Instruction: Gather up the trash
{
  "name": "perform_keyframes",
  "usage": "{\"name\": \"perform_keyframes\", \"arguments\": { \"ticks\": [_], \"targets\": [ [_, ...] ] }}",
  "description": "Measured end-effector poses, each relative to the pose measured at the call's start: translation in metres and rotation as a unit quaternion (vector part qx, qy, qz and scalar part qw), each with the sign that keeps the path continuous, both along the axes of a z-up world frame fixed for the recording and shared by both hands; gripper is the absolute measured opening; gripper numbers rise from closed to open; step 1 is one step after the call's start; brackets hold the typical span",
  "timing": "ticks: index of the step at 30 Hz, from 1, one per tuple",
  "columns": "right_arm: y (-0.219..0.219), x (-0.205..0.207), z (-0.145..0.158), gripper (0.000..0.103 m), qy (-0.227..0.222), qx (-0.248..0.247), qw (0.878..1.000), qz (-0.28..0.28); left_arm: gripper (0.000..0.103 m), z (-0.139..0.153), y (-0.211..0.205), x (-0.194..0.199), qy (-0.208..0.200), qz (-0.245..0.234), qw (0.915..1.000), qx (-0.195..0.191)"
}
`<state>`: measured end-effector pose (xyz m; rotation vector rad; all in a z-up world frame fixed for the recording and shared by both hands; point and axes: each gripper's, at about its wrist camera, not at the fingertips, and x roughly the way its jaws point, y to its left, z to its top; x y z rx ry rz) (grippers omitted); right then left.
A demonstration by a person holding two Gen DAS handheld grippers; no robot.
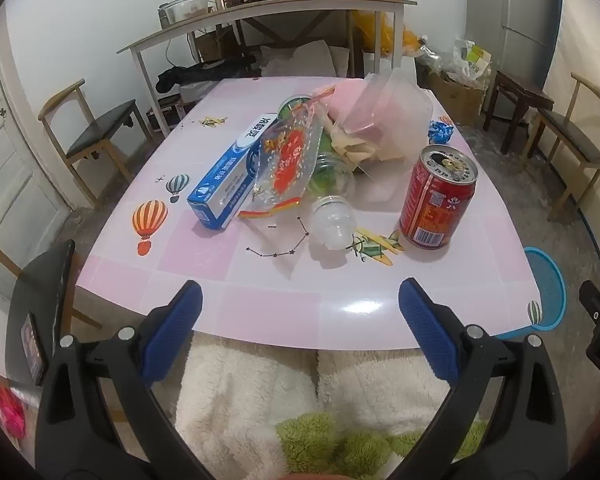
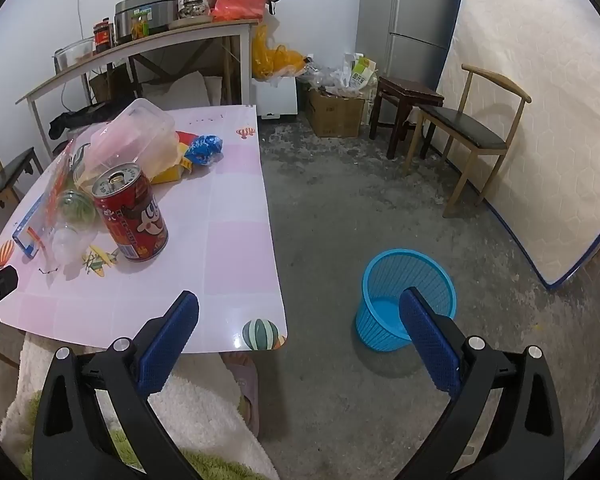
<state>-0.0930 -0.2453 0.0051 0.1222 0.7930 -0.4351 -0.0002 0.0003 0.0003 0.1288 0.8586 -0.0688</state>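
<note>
Trash lies on the pink table point(image 1: 284, 304): a red drink can point(image 1: 438, 198) upright at the right, a clear plastic bottle point(image 1: 332, 216) on its side, a blue toothpaste box point(image 1: 228, 178), a printed plastic bag point(image 1: 284, 164), a clear plastic container point(image 1: 388, 108) and a blue wrapper point(image 1: 440, 130). My left gripper point(image 1: 300, 320) hangs open over the table's near edge, empty. The right gripper point(image 2: 300, 332) is open and empty beside the table's corner, with the blue bin point(image 2: 404, 300) on the floor behind its right finger. The can point(image 2: 134, 220) stands left of it.
A person's fleece-covered lap point(image 1: 252, 396) sits under the table edge. Wooden chairs point(image 2: 472, 136) stand around, a side table point(image 2: 140, 48) with jars and a cooker at the back, a cardboard box point(image 2: 334, 114) and a fridge point(image 2: 408, 16) beyond. A phone point(image 1: 32, 348) stands at left.
</note>
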Motion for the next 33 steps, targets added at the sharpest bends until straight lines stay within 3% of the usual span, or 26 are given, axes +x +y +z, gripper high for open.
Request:
{"name": "perform_keyframes", "arguments": {
  "ticks": [33],
  "targets": [
    [0.0027,-0.0013,0.0031,0.097,-0.002,-0.007,1.0,0.0,0.095,0.0017,0.0014,0.0003,0.001,0.001,1.0,-0.001]
  ]
}}
